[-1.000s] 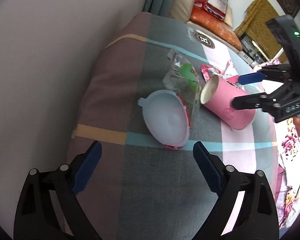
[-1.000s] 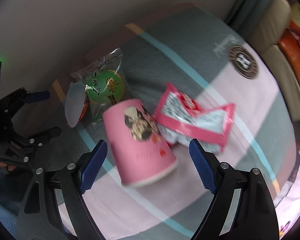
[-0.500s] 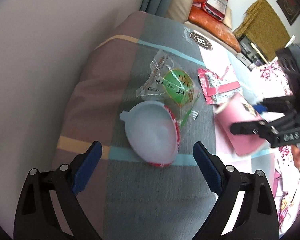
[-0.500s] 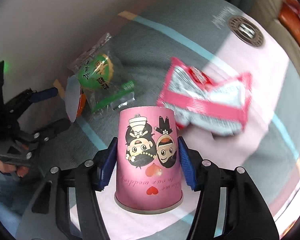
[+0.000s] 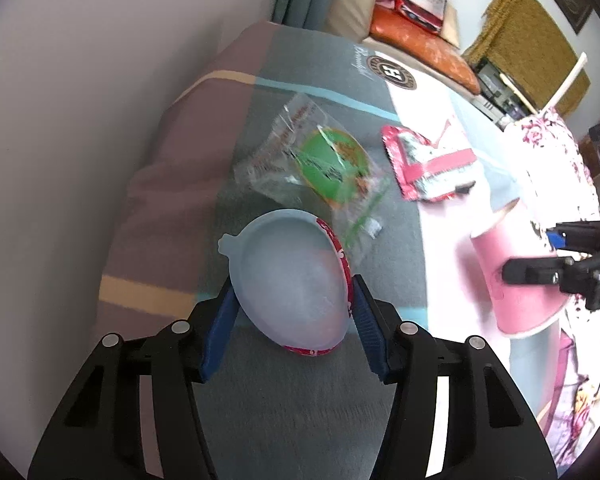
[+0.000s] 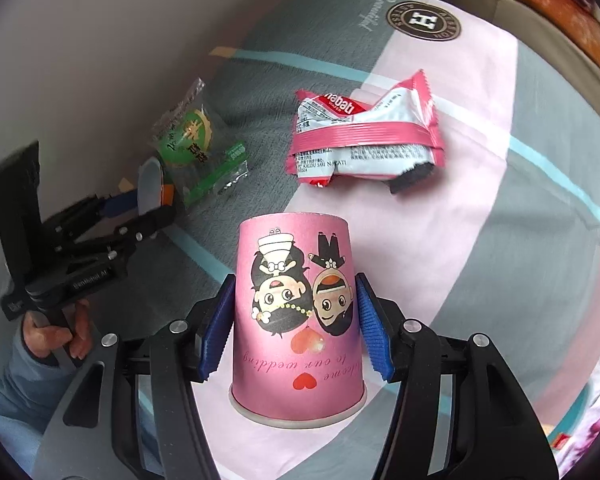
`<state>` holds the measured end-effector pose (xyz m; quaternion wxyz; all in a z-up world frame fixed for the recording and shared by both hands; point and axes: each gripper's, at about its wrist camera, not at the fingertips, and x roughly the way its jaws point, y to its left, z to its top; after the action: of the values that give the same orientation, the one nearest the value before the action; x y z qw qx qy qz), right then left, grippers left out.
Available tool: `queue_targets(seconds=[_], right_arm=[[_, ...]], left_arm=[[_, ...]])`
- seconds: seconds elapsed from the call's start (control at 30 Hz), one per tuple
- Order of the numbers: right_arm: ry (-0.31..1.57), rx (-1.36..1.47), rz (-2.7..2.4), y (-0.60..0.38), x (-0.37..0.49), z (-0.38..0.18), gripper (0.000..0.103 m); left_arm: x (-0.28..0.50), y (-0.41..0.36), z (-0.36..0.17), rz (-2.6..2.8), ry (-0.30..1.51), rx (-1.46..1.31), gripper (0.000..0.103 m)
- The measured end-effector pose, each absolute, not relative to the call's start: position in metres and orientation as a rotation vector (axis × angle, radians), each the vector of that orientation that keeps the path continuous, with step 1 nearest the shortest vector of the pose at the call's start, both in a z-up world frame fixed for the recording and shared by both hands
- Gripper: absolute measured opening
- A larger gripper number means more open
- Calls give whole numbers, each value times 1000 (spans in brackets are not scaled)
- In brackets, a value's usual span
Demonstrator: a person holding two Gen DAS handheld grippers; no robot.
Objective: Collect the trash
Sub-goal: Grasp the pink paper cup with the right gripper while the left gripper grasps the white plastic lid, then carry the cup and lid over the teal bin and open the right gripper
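Lying rim-toward-camera, pink cup (image 6: 298, 320), axis along right gripper (image 6: 296, 328).

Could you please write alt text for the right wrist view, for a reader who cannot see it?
The right hand-held gripper clamps a pink paper cup printed with a cartoon wedding couple, above a pink-and-grey bedspread. Beyond it lie a red-and-white wafer wrapper and a clear green-labelled wrapper; at left, the left hand-held gripper closes around a plastic lid.

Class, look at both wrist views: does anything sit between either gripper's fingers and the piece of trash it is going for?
Nothing visible does. The left gripper is closing around the plastic lid; the right gripper already clamps the pink cup.
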<state>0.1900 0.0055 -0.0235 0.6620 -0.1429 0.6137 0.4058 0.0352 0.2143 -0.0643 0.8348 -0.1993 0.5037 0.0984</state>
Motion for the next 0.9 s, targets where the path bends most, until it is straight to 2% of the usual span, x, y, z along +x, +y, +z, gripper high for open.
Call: queue_targets(seconds=[0.3,0.9], right_arm=[[1370,-126,863,-42,182,-20,55],[1283,210,675,-181,159,-16,55]], left_arm=[[22,171,-58,136,1084,-392,57],[45,47,-35,-54,1065,-257,57]])
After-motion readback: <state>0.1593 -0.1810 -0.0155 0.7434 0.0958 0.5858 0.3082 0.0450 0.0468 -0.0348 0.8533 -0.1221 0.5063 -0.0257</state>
